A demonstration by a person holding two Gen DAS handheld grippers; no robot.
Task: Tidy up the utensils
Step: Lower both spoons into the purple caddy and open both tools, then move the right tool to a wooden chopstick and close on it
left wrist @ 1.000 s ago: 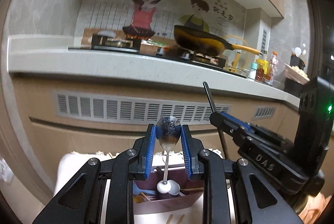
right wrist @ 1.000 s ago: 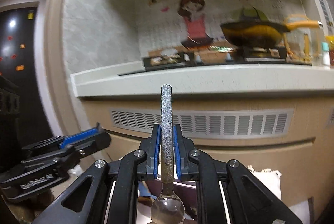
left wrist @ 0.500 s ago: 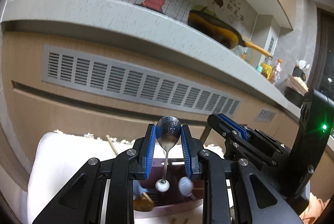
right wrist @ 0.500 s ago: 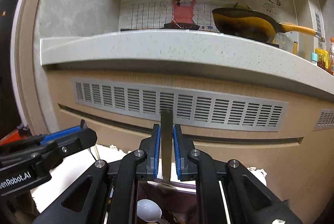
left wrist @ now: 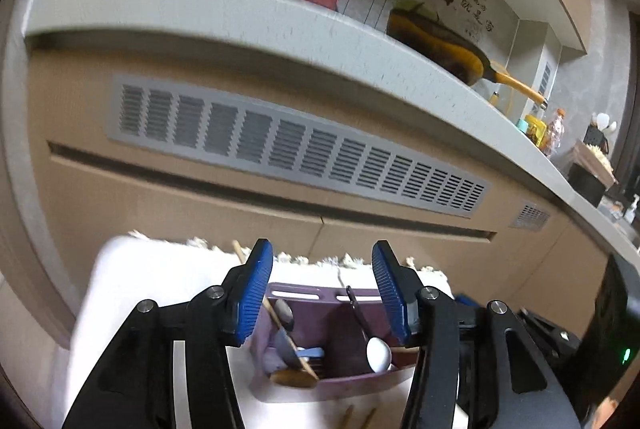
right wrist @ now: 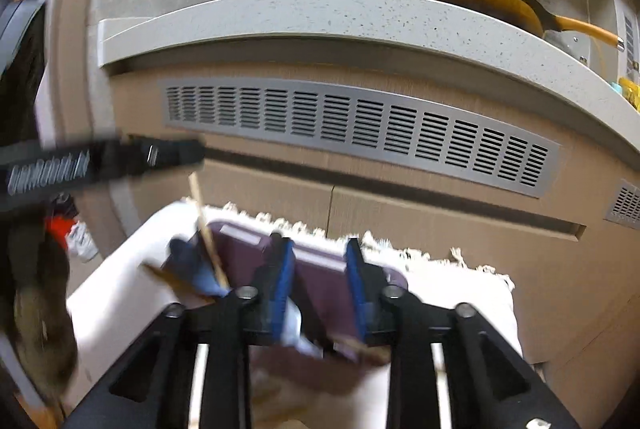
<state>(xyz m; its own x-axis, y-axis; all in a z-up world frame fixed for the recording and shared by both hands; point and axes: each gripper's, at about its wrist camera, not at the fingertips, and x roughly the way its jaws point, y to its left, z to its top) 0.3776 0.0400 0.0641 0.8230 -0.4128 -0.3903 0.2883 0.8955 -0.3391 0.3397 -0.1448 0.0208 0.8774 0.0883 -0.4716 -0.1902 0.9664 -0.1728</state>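
Left gripper: jaws opening, nothing between pads | Right gripper: jaws opening, nothing between pads, view blurred | Purple utensil caddy: on white cloth, below both grippers, holds white-bowled spoon and wooden utensil | Clearance: cabinet front just behind cloth's fringed edge; countertop overhangs above.

Both claws opening, empty.

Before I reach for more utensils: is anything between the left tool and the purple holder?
Nothing visible. The left tool, jaws opening and empty, looks straight over the purple holder, where the white spoon already stands.
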